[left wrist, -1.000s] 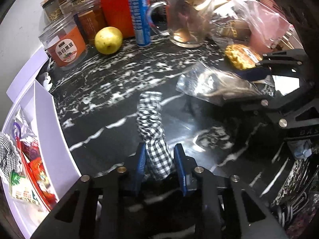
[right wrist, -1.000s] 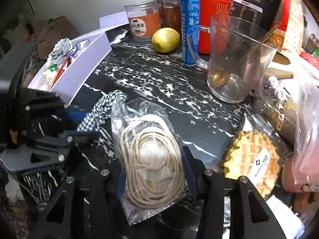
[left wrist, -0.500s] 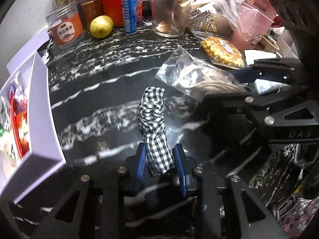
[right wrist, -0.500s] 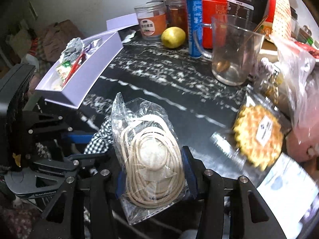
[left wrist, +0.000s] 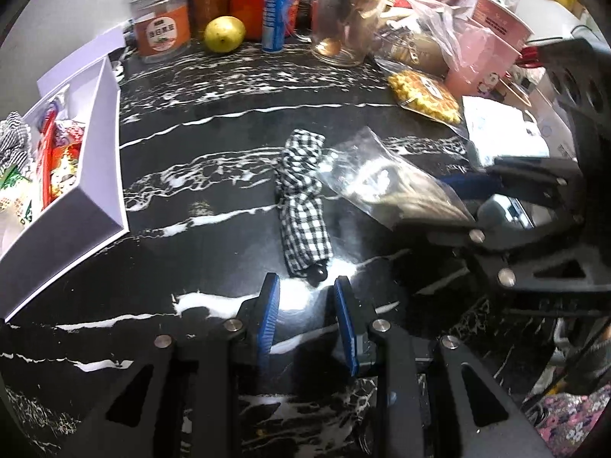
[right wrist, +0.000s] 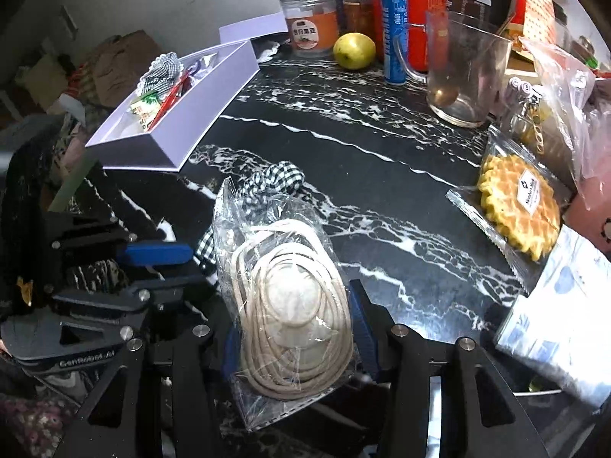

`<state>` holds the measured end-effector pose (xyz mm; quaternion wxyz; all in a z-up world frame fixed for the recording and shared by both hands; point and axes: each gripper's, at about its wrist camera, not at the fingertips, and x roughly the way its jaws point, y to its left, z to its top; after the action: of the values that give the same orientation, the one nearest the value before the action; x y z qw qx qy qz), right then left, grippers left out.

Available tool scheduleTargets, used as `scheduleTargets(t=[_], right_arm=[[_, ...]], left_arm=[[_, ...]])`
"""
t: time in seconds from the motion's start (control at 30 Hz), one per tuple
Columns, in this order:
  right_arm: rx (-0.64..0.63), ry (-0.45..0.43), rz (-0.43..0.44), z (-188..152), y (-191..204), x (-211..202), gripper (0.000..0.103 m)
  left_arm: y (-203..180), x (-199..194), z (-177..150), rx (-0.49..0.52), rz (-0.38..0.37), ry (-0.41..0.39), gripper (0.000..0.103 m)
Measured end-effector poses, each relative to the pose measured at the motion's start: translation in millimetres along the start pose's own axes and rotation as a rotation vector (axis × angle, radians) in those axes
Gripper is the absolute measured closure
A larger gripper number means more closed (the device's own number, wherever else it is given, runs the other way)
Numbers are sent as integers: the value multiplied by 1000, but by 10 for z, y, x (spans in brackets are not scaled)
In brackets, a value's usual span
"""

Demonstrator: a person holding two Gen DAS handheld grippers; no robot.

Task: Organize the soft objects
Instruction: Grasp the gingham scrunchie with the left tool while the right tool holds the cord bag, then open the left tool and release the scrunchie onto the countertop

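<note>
**On black marble: cloth freed, bag clamped**

Leftmost, white box [left wrist: 99,175]. Centre, checked cloth [left wrist: 303,198] just beyond left gripper [left wrist: 307,309], fingers apart, empty. Right, bagged cord [right wrist: 294,305] clamped in right gripper [right wrist: 294,339]; waffle [right wrist: 515,210] beyond.

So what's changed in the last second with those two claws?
The checked cloth has left the left gripper: it was between the pads and now lies on the table just ahead of them. Both grippers drew back from the jars. The right gripper stays clamped on the bagged cord.
</note>
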<state>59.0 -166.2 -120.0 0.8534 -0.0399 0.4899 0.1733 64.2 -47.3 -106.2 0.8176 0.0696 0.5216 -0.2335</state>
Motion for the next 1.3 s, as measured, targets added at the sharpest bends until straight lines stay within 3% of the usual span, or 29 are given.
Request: scheduleTargets(t=[0.43,0.6,0.7,0.97,1.3], right_arm=[[11,6,-38,-42,1,45,54],[23,-11,-37,-42,-12,38,54],[30,-25,-41,-55,-14,18,55],[42,-88,-21,-91,50,-126,58],[17,-141,24,-130,247,-302,59]], left_arm=[[-19,62,99,-4,96,-47,73],[85,49,76,-68,16,-104,73],[103,48,65,-74,33,-114,89],[58,-135,-9,-78,11,-171,90],[38,-464,-160,-99,41,-241,94]])
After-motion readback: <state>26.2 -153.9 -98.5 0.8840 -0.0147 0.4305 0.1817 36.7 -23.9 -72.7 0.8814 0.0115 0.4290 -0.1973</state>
